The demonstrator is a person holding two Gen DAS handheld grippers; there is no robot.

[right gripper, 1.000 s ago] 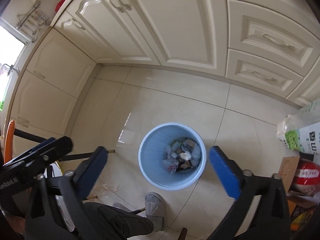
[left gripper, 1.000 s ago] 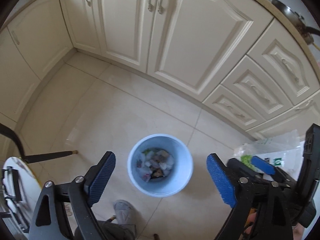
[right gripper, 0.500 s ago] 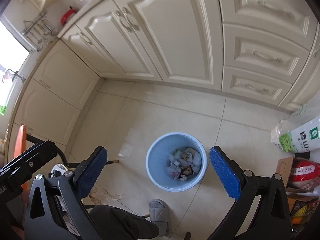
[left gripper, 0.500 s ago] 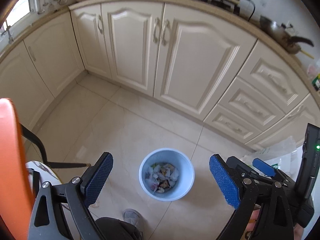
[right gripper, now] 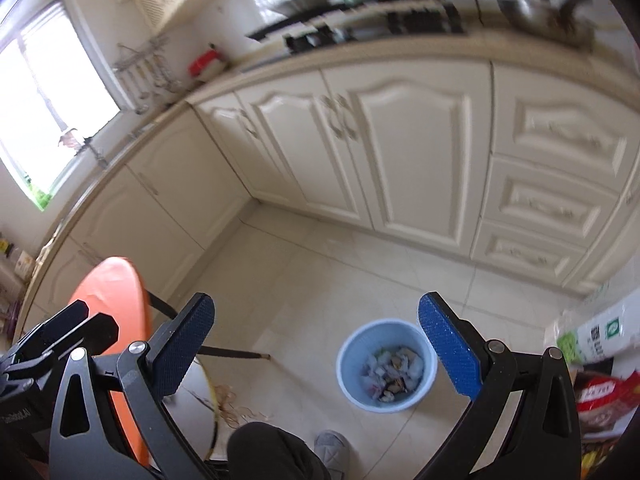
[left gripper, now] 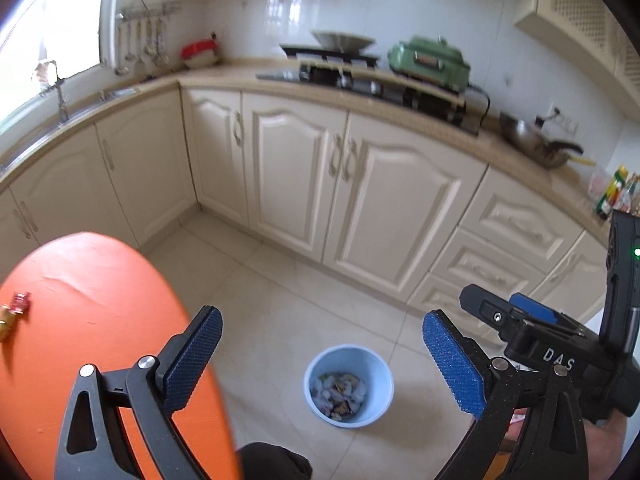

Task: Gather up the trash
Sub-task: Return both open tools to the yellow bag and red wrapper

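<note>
A light blue trash bin point(left gripper: 349, 386) stands on the tiled floor far below, with several scraps of trash inside; it also shows in the right wrist view point(right gripper: 386, 365). My left gripper point(left gripper: 322, 360) is open and empty, high above the bin. My right gripper point(right gripper: 316, 354) is open and empty, also well above the floor; its body shows at the right of the left wrist view point(left gripper: 560, 352). An orange table top point(left gripper: 100, 340) is at the left, with a small wrapper point(left gripper: 14, 312) near its left edge.
Cream kitchen cabinets point(left gripper: 360, 184) line the back, with a stove and green cooker point(left gripper: 428, 62) on the counter. Bags point(right gripper: 596, 344) lie on the floor at the right. My knee point(right gripper: 272, 452) and a slipper point(right gripper: 332, 454) are below.
Both grippers have risen and tilted up from the bin. The bin looks smaller, the counter has come into view, and the orange table top now fills the left.
</note>
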